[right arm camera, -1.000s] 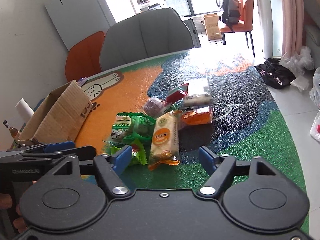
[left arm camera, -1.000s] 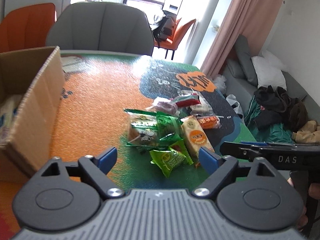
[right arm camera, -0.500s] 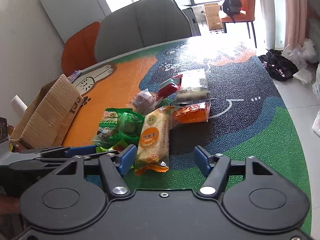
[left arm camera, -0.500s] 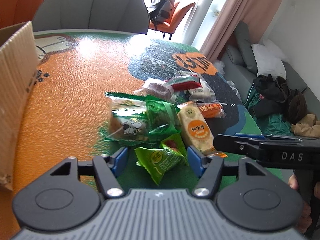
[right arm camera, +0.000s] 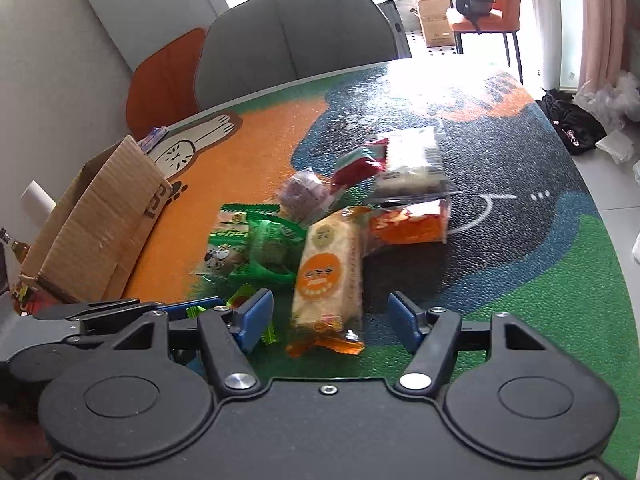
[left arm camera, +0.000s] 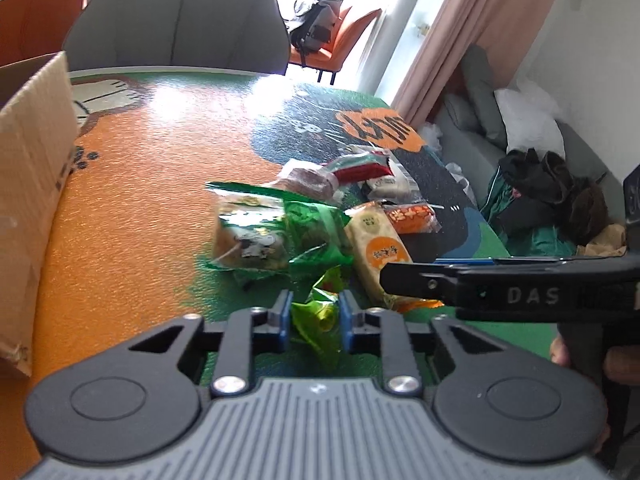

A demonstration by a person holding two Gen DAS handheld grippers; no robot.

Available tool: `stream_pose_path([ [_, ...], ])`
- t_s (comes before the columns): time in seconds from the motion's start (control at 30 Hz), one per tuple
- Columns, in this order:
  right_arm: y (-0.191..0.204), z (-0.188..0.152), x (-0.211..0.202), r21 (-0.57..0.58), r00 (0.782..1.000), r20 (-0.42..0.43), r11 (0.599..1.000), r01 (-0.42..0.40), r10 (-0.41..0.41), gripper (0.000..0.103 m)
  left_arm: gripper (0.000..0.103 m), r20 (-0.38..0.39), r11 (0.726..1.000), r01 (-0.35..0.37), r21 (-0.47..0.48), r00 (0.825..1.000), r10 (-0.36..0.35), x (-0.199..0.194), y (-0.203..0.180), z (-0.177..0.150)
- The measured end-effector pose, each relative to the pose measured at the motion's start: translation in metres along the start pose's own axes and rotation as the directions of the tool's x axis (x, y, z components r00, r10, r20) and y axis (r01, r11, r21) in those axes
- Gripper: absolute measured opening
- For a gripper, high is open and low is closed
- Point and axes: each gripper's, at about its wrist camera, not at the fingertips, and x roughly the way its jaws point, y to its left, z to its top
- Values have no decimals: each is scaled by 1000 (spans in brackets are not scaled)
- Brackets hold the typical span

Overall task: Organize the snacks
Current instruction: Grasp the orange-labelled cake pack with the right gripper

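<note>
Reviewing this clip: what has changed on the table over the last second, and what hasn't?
The left hand-held gripper came down over the small green packet; its jaws are closing with the packet between them. The right hand-held gripper moved in over the long yellow-and-orange pack, jaws apart, not touching it. The other snacks and the cardboard box stayed put.

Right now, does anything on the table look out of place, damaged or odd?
The wrapped snacks lie in a loose overlapping heap, not sorted. The small crinkled green packet is squeezed between the closing pads of the left gripper. The brown cardboard box has a frayed corner. Nothing is spilled.
</note>
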Motion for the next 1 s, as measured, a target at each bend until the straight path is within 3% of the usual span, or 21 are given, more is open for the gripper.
stream_pose_path([
  [0.23,20,-6,13,-45,996,2,995,89,-89,65,19,35,1000,-8,-8,999,8,-25,22,-8],
  [0.37,27,-13,16,-62,988,-1,986,153,-153,38,19,58,1000,1,-15,998,0,-39,33,-11],
  [0.47,29,-16,9,-42,991,0,990,135,-135,31,19,77,1000,10,-10,997,-9,-51,37,-12],
  [0.73,47,-27,-22,-25,988,71,990,137,-135,29,19,133,1000,18,6,991,-18,-83,35,-14],
  [1.0,68,-20,-51,-37,987,137,995,89,-83,29,19,189,1000,3,23,982,-7,-118,33,-8],
])
